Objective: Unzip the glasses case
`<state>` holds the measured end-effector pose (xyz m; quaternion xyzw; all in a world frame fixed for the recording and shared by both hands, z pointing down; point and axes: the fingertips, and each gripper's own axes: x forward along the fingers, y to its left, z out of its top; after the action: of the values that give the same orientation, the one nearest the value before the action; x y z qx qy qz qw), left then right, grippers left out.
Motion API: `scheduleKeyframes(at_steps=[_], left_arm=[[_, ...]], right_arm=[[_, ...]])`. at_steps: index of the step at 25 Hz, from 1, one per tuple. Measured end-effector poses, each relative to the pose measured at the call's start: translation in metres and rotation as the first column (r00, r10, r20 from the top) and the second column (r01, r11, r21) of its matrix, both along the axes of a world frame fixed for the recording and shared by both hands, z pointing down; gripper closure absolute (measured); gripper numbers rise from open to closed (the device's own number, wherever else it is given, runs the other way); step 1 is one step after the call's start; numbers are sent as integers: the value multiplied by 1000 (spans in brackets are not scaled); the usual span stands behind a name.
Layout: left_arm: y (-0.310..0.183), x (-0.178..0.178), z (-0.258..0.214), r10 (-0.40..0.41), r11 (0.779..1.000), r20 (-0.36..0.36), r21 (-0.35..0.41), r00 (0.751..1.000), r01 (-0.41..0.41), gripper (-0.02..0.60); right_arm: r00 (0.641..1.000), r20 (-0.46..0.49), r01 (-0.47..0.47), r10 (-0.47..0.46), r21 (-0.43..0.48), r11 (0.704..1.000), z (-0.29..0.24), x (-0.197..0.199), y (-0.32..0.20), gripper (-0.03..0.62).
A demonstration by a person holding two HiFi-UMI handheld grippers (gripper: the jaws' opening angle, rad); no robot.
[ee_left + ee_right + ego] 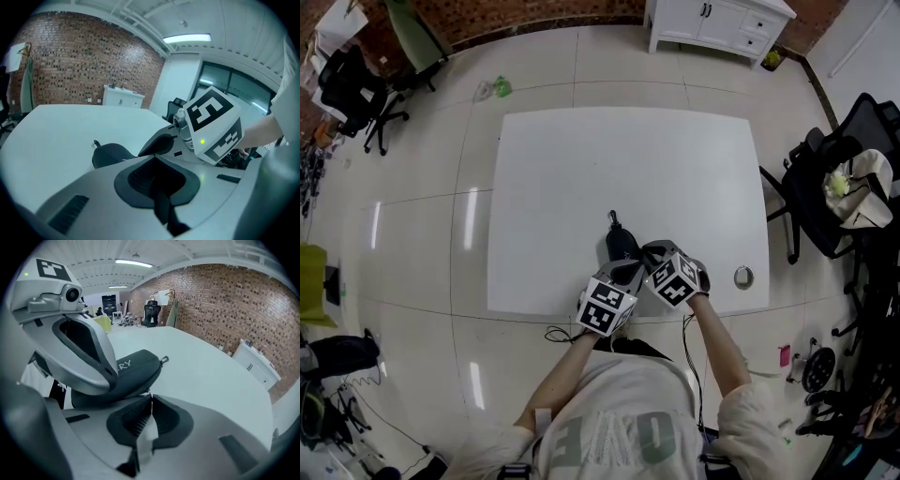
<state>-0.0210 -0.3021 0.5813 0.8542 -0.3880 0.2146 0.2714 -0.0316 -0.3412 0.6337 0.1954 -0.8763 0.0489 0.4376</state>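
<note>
A dark zipped glasses case [622, 244] lies near the front edge of the white table [628, 159]. It shows in both gripper views [110, 153] [133, 369], with a small loop at its far end. My right gripper [149, 397] is shut at the case's near side on a small silver zipper pull. My left gripper [154, 161] is shut too, with nothing clearly between its jaws. One of its fingers [84, 348] lies over the top of the case. In the head view the two grippers [626, 272] [649, 253] sit side by side at the case's near end.
A small round metal object [742, 277] lies at the table's right front. Black office chairs [830, 187] stand to the right and another [352, 84] at the far left. A white cabinet [717, 23] is at the back, and a green bottle [492, 89] lies on the floor.
</note>
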Motion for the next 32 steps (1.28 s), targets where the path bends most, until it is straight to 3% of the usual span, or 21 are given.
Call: scheduleKeyframes(at_steps=[3,5,7,12,16,18,22,27,32], left_arm=[[1,-11,-5,-33,999,12,3,999,33,578],[-1,-20,-10,-60,998,21,19,998,59,578],[-4,-28,-15,-87,996,28,32,996,86,578],[-8,-29,-18,-109,993,39,46,993,107,578],[-5,-28,-2,-84,996,111,31,990,81,578],[-4,-29,2,-80,996,120,33,990,77,578],[0,-27,2,-106,994,61,10,992,106,578],[1,-25,2,-94,995,60,18,994,93,578],[-1,-27,2,-86,996,50,13,995,86,578]], right_arm=[[982,46,-184,182,37,982,-8,11,-12,594],[929,93,-362,359,20,932,-15,27,-16,594],[902,104,-420,419,-10,907,-15,30,-2,594],[927,108,-352,360,-87,932,-5,2,61,594],[916,124,-366,381,-124,922,-1,-5,84,594],[914,121,-373,386,-119,920,-1,-1,85,594],[919,91,-377,384,-90,922,1,21,82,594],[915,51,-397,400,-53,916,4,57,67,594],[925,34,-376,378,-41,926,4,64,44,594]])
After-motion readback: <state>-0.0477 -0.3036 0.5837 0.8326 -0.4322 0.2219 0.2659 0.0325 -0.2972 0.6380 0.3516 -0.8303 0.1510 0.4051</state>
